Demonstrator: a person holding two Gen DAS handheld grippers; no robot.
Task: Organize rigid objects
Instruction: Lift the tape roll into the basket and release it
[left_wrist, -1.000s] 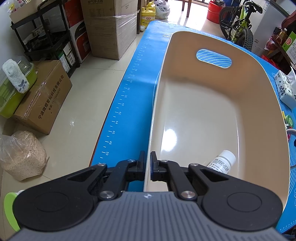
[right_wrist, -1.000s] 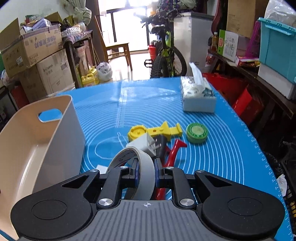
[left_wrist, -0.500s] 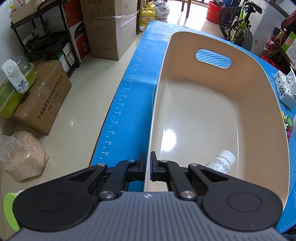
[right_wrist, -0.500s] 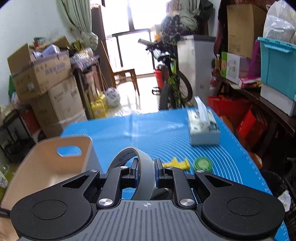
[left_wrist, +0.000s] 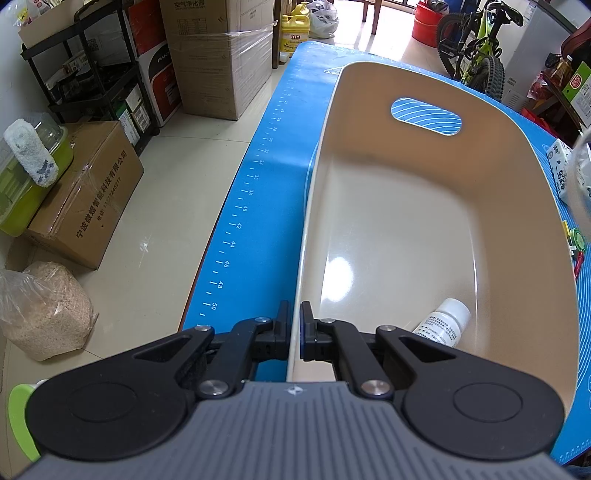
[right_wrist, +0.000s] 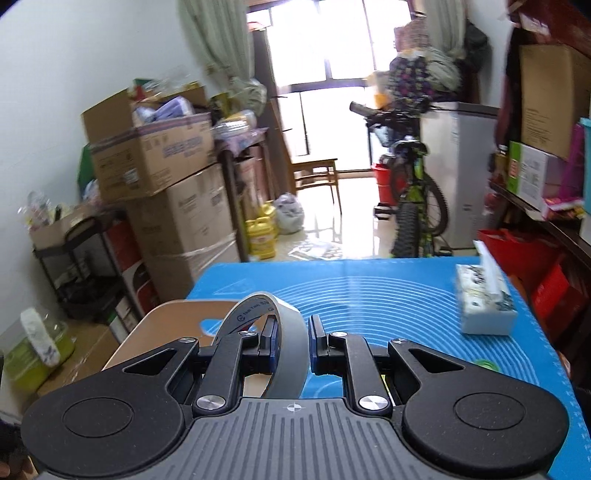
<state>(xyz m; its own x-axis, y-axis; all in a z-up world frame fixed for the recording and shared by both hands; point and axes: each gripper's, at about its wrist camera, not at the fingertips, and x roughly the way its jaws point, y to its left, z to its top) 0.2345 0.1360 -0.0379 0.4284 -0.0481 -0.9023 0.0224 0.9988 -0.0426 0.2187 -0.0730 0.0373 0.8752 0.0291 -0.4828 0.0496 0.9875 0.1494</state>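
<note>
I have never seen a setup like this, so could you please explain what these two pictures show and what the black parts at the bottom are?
There is no robot arm here. A person holds a two-finger gripper in each hand, and each gripper carries a wide-angle camera looking along its fingers. The black parts at the bottom are the grippers themselves.

One picture is from the left gripper. Its fingers are pinched on the near rim of a beige bin, which stands on a blue mat. A small white bottle lies inside the bin.

The other picture is from the right gripper. It grips a roll of tape, lifted above the mat. A tissue box and a green lid sit on the mat to the right.
</note>
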